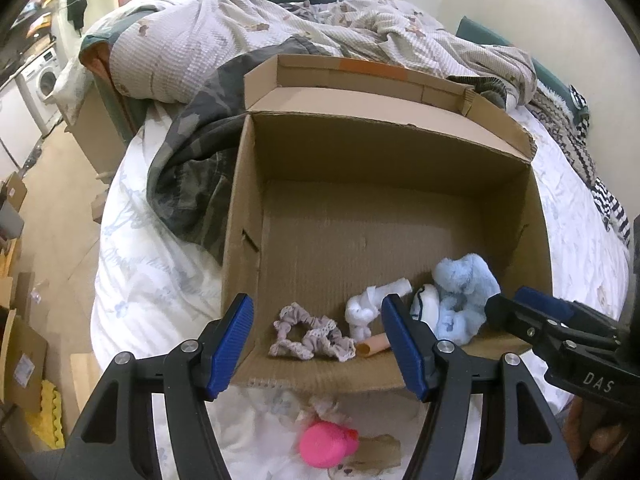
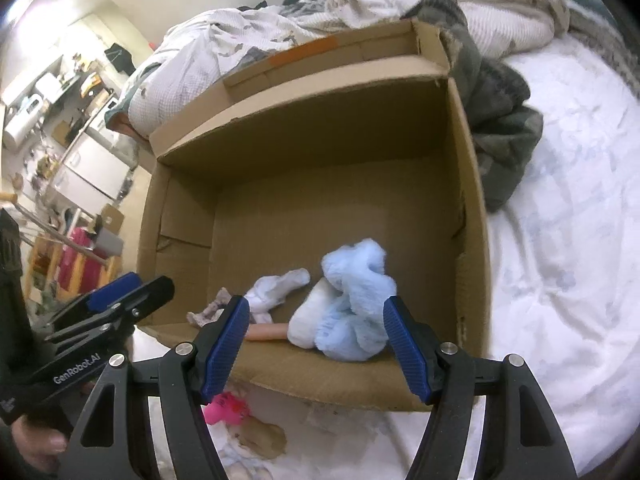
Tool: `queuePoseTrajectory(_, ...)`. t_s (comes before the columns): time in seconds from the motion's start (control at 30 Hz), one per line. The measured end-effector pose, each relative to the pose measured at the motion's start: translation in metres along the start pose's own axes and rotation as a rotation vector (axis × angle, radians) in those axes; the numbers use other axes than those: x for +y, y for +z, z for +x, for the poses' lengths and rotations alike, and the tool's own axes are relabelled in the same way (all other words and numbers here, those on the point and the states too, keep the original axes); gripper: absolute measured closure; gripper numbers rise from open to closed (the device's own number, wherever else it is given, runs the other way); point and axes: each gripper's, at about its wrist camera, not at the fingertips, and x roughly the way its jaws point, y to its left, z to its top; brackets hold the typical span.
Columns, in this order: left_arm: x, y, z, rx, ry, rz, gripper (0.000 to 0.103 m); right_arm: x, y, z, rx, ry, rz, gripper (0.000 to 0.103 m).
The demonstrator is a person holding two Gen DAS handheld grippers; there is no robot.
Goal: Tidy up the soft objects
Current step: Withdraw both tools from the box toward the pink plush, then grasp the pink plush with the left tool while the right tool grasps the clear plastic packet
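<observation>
An open cardboard box (image 1: pixel 360 152) (image 2: pixel 304 132) sits on the bed. Along its near wall lie a grey lace scrunchie (image 1: pixel 312 336) (image 2: pixel 208 312), a knotted white sock (image 1: pixel 366 310) (image 2: pixel 276 288), a fluffy light-blue plush (image 1: pixel 464 296) (image 2: pixel 356 304), a white item (image 1: pixel 426 306) (image 2: pixel 310 322) and a tan tube (image 1: pixel 374 346) (image 2: pixel 266 332). A pink soft toy (image 1: pixel 326 444) (image 2: pixel 226 408) lies on the sheet outside the box, in front of its near wall. My left gripper (image 1: pixel 318 346) (image 2: pixel 120 292) is open and empty above the near wall. My right gripper (image 2: pixel 316 346) (image 1: pixel 520 304) is open and empty over the blue plush.
A rumpled quilt (image 1: pixel 224 40) and a camouflage garment (image 1: pixel 192 168) lie behind and left of the box. A brown plush piece (image 1: pixel 380 452) lies beside the pink toy. Cardboard boxes (image 1: pixel 20 360) stand on the floor at left, and a washing machine (image 1: pixel 42 80) stands farther off.
</observation>
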Motion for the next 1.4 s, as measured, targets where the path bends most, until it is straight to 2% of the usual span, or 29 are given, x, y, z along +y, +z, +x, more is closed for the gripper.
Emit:
queuePoseTrajectory(0.43,0.004,-0.025,-0.019,0.001,0.020,0.001,0.039,0.030,-0.021,-0.027,-0.045,-0.071,-0.162,0.030)
queuePoseTrajectory(0.53,0.006,-0.035,-0.020,0.027,0.012,-0.012,0.039,0.028,-0.027,-0.030,-0.035,-0.050,-0.136,0.030)
queuePoseTrajectory(0.7,0.014,-0.051,-0.016,0.090,0.036,-0.044,0.039,0.012,-0.040,-0.022,0.057,0.064,-0.003,0.030)
queuePoseTrajectory(0.9,0.034,-0.073,0.002,0.215,0.056,-0.117,0.039,0.001,-0.053,-0.013,0.133,0.020,0.026,0.030)
queuePoseTrajectory(1.17,0.033,-0.093,0.030,0.359,-0.043,-0.176,0.040,-0.027,-0.057,0.011,0.238,-0.003,0.158,0.030)
queuePoseTrajectory(1.4,0.013,-0.096,0.043,0.397,-0.057,-0.137,0.040,-0.030,-0.059,0.018,0.261,-0.024,0.162,0.030)
